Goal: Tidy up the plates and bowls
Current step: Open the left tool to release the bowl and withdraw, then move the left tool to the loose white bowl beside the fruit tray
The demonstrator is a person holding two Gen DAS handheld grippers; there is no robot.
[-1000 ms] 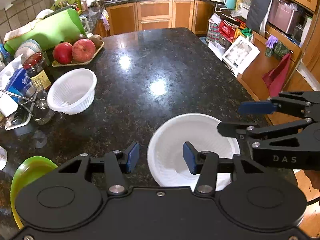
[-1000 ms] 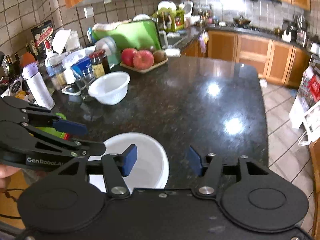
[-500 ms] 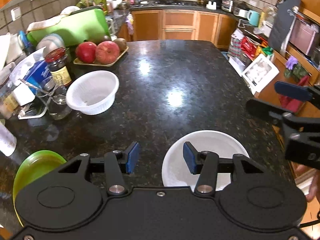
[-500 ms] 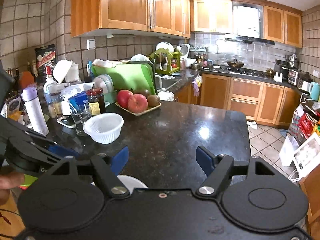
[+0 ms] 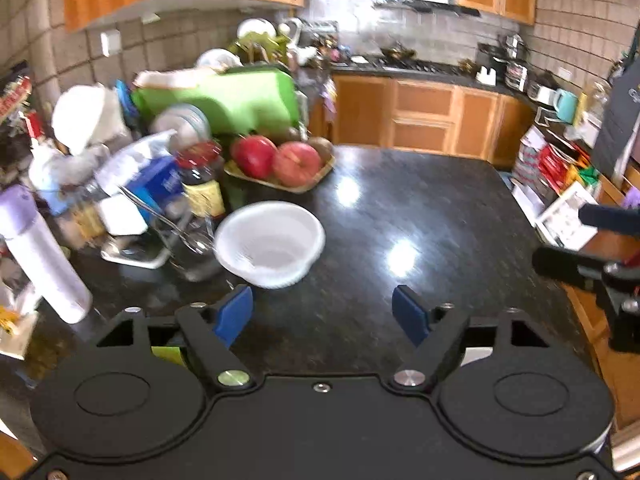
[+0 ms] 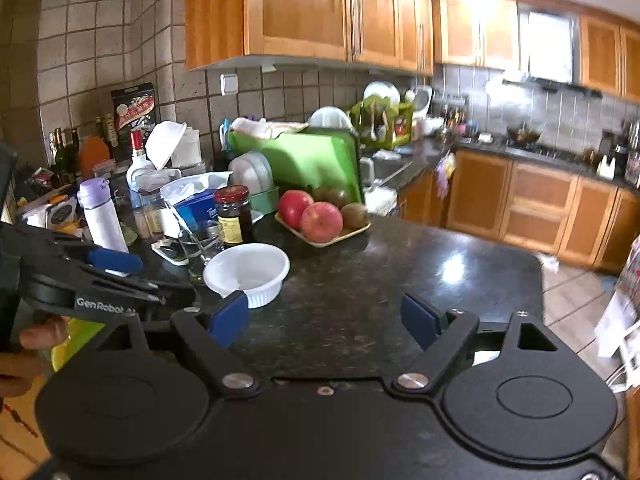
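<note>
Kitchen w/ orange wood cabinets, grey tile wall, and a black speckled granite counter, glossy enough to throw back ceiling-light glare at frame centre.

Progress, as far as I can judge: early or mid. Only one task item is plainly out in the open, the white bowl, sitting alone on the counter just left of centre in the left wrist view, and lower-left of centre in the right wrist view. It's not stacked w/ anything. A green plate shows only as a sliver at the lower left edge of the right view, mostly hidden behind the other tool; can't tell if anything sits on it. So the bowl prob. needs collecting and nesting w/ the rest.

Left gripper: fingers spread wide, nothing between the blue pads, hovering over bare counter w/ the bowl just beyond its left finger. Right gripper: likewise spread, empty, bowl rim peeking past its left pad.

Materials/shapes:
- Bowl: round, deep, thin white plastic-looking wall w/ fine vertical ribbing on the outside, rolled lip. Likely light, may skid on polished stone.
- Green plate: glossy lime, looks like plastic.
- Fruit tray: shallow tan foam-like tray holding red apples and a kiwi, upper centre.
- Jar: dark glass, red lid, left of centre.
- Green cutting board leans upright behind the clutter.
</note>
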